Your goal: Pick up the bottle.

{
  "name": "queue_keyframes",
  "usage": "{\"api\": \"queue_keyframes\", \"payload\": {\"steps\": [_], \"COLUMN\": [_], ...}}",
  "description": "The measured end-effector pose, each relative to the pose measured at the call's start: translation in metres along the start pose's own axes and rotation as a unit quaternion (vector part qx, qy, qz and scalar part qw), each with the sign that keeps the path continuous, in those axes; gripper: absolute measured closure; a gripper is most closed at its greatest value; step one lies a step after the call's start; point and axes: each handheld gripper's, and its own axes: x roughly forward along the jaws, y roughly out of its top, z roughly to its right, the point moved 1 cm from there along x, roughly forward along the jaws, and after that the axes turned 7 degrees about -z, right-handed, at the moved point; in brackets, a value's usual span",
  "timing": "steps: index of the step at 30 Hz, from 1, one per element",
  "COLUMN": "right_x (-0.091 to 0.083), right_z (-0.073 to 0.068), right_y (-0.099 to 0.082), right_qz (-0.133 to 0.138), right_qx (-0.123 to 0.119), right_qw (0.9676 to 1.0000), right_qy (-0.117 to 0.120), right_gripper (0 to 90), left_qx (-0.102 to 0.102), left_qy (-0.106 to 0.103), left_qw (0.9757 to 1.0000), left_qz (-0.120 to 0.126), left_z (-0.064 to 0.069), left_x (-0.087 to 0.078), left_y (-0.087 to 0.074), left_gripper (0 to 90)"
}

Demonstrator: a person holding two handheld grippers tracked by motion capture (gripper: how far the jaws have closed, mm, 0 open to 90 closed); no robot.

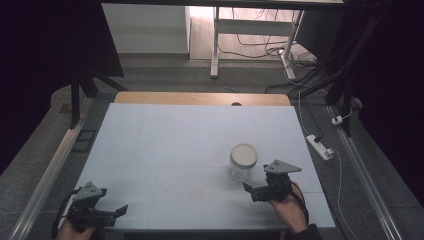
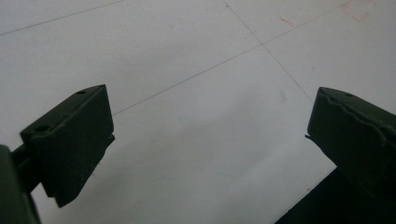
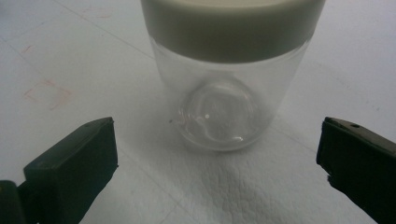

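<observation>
- The worktop (image 1: 165, 135) carries a pale blue-white covering; a wooden edge with a dark hole is exposed along its far side.
- A clear glass jar (image 1: 242, 162) stands upright on the worktop, right of centre and toward the near side. It is closed by a cream-coloured lid (image 1: 243, 154).
- In the right gripper view, the jar (image 3: 224, 107) appears empty; its rounded base is visible through the transparent wall, and the lid (image 3: 233, 28) sits flush on top.
- The right tool (image 1: 250, 191) is held in the person's right hand (image 1: 289, 210), just beside the jar on its near-right side and apart from it. A grey three-cornered plate (image 1: 282, 166) sits on top of it.
- State of the right tool (image 3: 217, 158): its jaws stand wide apart, with the jar ahead of them and centred between them. No contact with the glass is visible.
- The left tool (image 1: 120, 210) rests at the near-left corner of the worktop, held in the person's left hand (image 1: 75, 231), well apart from the jar.
- State of the left tool (image 2: 210, 135): its jaws stand wide apart over bare worktop covering, with nothing between them. Thin ruled lines and faint red marks cross the surface ahead.
- Beyond the worktop, the floor holds a white power strip (image 1: 320, 146) and loose cables (image 1: 260, 50), near the white legs of another desk (image 1: 215, 45).
</observation>
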Motion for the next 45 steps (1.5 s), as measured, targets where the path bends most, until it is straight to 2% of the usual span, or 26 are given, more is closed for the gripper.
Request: {"api": "queue_keyframes", "payload": {"steps": [9, 15, 21, 24, 31, 43, 45], "right_x": [0.017, 0.029, 0.037, 0.043, 0.053, 0.059, 0.059], "right_z": [0.004, 0.007, 0.01, 0.011, 0.012, 0.01, 0.01], "right_y": [0.01, 0.016, 0.02, 0.022, 0.026, 0.029, 0.029], "right_qz": [0.006, 0.011, 0.014, 0.011, 0.004, 0.004, 0.007], "right_qx": [-0.009, -0.01, -0.005, -0.011, -0.021, -0.026, -0.026], "right_qw": [0.9999, 0.9995, 0.9995, 0.9997, 0.9995, 0.9994, 0.9994], "right_qy": [0.008, 0.029, 0.028, 0.02, 0.022, 0.022, 0.02], "right_gripper": [0.0, 0.0, 0.0, 0.0, 0.0, 0.0, 2.7], "left_qx": [-0.001, -0.001, 0.0, 0.0, 0.002, 0.003, 0.004], "left_qy": [-0.002, -0.003, -0.003, -0.004, -0.004, -0.004, -0.004], "left_qw": [1.0, 1.0, 1.0, 1.0, 1.0, 1.0, 1.0], "left_qz": [0.0, 0.0, 0.0, 0.001, 0.0, 0.001, 0.001], "left_z": [0.0, 0.0, 0.0, 0.0, 0.0, 0.0, 0.001], "left_x": [0.0, 0.0, 0.0, 0.0, 0.0, 0.0, 0.0], "left_y": [0.0, 0.0, 0.0, 0.0, 0.0, 0.0, 0.0], "left_gripper": [1.5, 1.5, 1.6, 1.5, 1.6, 1.7, 1.7]}}
